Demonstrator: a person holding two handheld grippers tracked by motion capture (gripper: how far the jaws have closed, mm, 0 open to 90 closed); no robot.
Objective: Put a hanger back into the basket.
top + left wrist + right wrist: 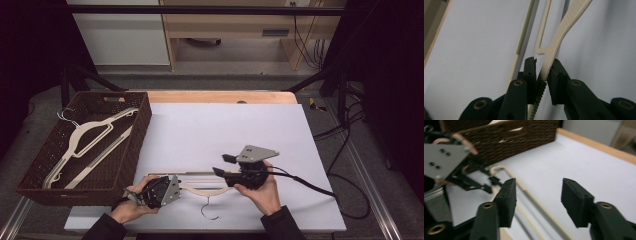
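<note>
A cream hanger (202, 189) with a metal hook (210, 212) lies on the white mat near the front edge. My left gripper (179, 187) is at the hanger's left end. In the left gripper view my left gripper (544, 72) is shut on one thin arm of the hanger (564, 27), pads pressing both sides. My right gripper (223, 165) hovers over the hanger's right half, pointing left. In the right gripper view my right gripper (537, 197) stands open with nothing between its pads, and the hanger (506, 170) lies below and beyond it.
A brown wicker basket (137, 145) stands at the left of the mat (225, 130) and holds two more cream hangers (85, 135). The basket's wall (506, 137) rises close behind the left hand. Cables trail off to the right.
</note>
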